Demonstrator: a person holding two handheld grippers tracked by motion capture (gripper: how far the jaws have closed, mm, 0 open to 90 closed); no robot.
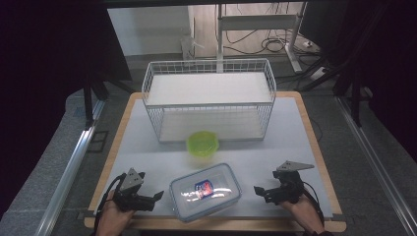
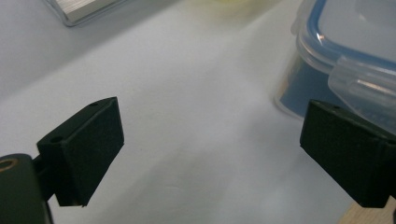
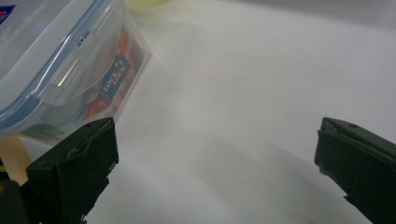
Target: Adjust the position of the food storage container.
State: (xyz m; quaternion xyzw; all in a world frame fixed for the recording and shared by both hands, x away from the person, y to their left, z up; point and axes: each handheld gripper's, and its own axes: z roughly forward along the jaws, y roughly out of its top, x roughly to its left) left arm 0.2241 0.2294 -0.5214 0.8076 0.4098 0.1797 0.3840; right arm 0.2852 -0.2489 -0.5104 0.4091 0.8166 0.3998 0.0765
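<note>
Container (image 1: 205, 191) sits between left hand-held gripper (image 1: 158, 195) and right hand-held gripper (image 1: 256, 189), both wide open, empty.

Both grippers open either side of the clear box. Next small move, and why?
Probably bring both in toward the short ends of the clear lidded box. The left gripper and right gripper sit open, level with it and pointing at it, neither touching. The lid looks latched, so a two-sided lift seems likelier than opening.
</note>
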